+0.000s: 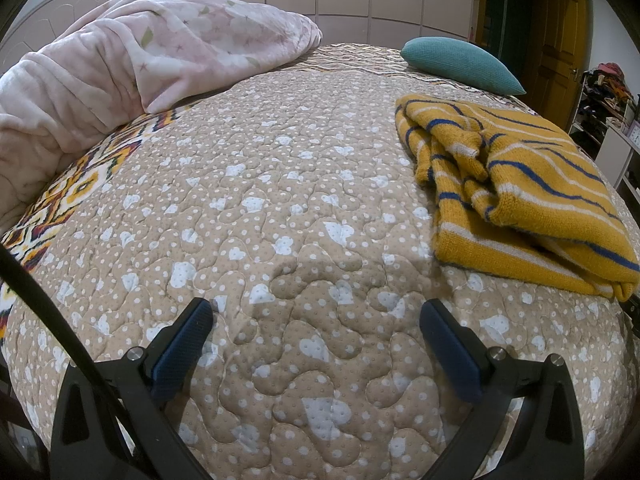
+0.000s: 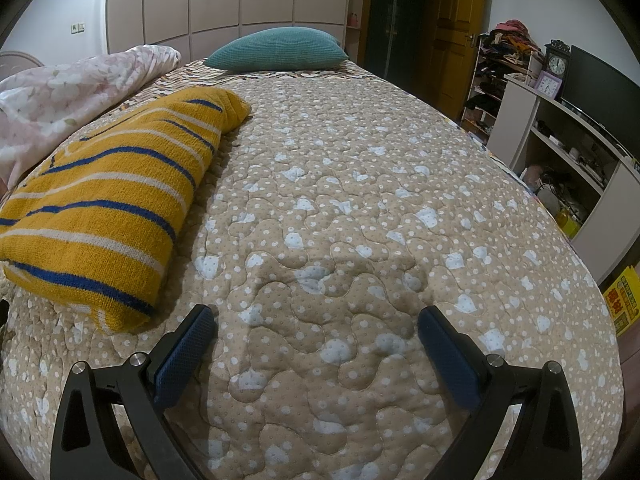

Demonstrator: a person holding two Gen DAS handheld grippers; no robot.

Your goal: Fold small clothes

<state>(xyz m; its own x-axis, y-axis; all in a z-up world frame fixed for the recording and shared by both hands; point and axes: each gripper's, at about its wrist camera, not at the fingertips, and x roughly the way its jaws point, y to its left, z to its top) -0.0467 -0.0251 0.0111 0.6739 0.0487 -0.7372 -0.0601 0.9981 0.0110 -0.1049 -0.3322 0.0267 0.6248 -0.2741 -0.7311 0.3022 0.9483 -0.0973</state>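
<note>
The sweater (image 1: pixel 516 196) lies folded on the quilt (image 1: pixel 288 208), between the two grippers and apart from both. In the left wrist view it sits ahead and to the right of the left gripper (image 1: pixel 316 312), clear of the right-hand fingertip. In the right wrist view it sits ahead and to the left of the right gripper (image 2: pixel 318 312), its near corner just beside the left-hand fingertip but not between the fingers.

Both grippers have their jaws spread wide, holding nothing, with only quilt between the pads (image 2: pixel 184 356).

The sweater is a thick knit, mustard yellow with thin blue and white stripes, folded into a rough slab with rumpled layers along one side. The quilt is tan, stitched in wavy puffed lobes, dotted white with pale blue hearts. The pads are dark blue with a fine grid texture, on black arms.

A teal ribbed pillow (image 2: pixel 276 48) lies at the far end, and a pink fleecy blanket (image 1: pixel 132 56) is heaped on the left.
</note>
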